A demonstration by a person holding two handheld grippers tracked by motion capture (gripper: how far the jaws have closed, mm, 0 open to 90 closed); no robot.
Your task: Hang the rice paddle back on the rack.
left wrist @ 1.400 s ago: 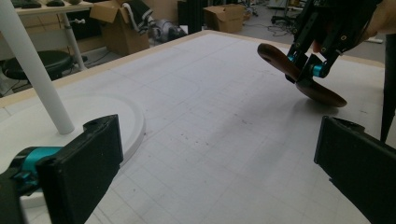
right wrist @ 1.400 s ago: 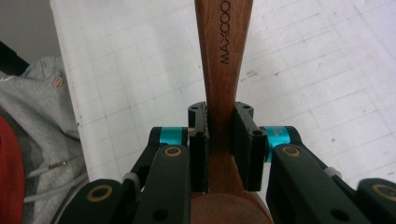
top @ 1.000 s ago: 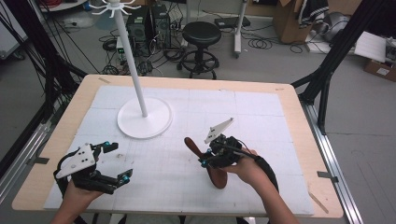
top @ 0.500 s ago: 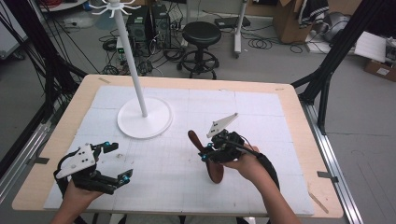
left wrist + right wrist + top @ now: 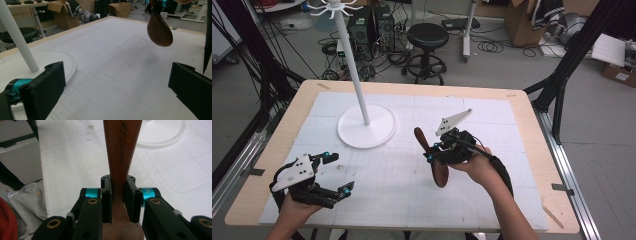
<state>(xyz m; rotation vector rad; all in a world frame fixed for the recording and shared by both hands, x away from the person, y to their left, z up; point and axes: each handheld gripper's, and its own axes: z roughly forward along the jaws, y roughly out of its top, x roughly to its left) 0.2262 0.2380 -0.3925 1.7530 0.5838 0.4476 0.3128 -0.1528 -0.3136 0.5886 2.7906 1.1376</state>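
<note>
Surface: a wooden tabletop (image 5: pixel 532 145) under a white grid mat, in a workshop room.
Spoon: the wooden spoon (image 5: pixel 432 157) hangs above the mat, right of the white stand (image 5: pixel 367 127).
Right claw (image 5: pixel 437 152): closed on the spoon handle.
Left claw (image 5: pixel 334 172): wide open, holds nothing.
Progress: the pick-up looks done; the hanging or placing remains, I think.

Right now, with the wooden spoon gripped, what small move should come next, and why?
Probably carry it up toward the white stand. The right gripper is shut on the wooden spoon at its handle, its bowl hanging clear above the mat, while the left gripper rests open, apart from it.
</note>
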